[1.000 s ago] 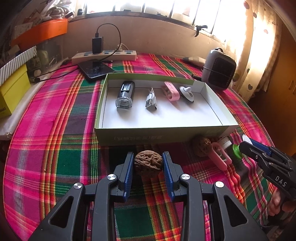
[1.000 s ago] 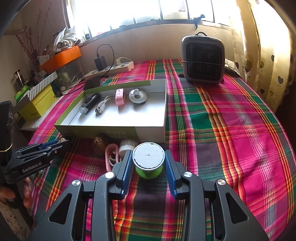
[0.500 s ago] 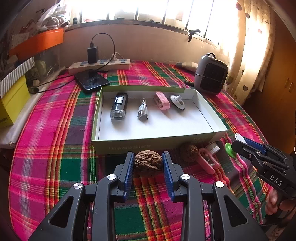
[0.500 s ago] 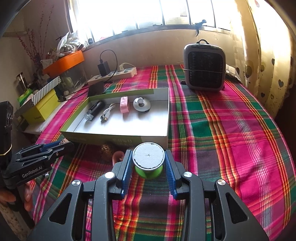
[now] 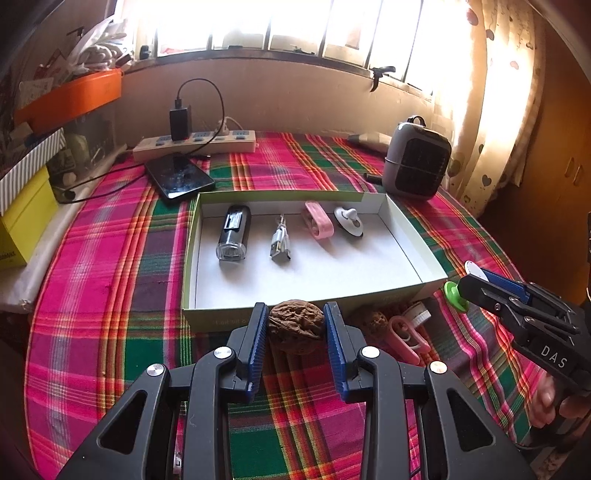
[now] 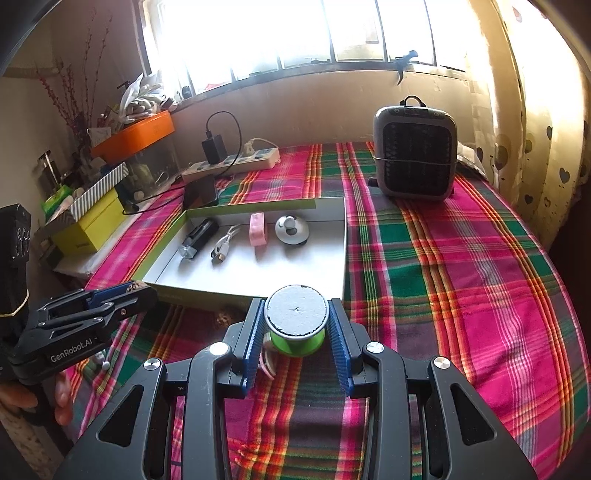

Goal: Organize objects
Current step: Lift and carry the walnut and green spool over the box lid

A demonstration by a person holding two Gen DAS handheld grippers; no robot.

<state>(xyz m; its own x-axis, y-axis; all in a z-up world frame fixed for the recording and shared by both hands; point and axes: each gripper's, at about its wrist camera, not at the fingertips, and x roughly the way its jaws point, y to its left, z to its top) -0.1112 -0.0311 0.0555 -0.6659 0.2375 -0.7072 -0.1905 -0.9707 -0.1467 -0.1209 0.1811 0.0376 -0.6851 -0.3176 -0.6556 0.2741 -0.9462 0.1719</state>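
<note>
free: near half of box (image 5: pixel 402 254) floor bare; blocked: far row of items; heater (image 6: pixel 413 158) beyond right corner

A lived-in room at home

Ahead of the tools, a plaid tablecloth (image 5: pixel 110 295) – beyond it a small heater (image 6: pixel 415 155), a power strip (image 5: pixel 195 142) under the sunny window (image 6: pixel 295 33), and heart-print curtains (image 6: pixel 546 129) at right.

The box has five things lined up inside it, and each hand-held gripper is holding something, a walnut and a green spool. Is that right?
Not quite. The left wrist view shows four things in the box, not five. The rest holds: the left hand-held gripper grips the walnut, the right hand-held gripper the green spool.
</note>
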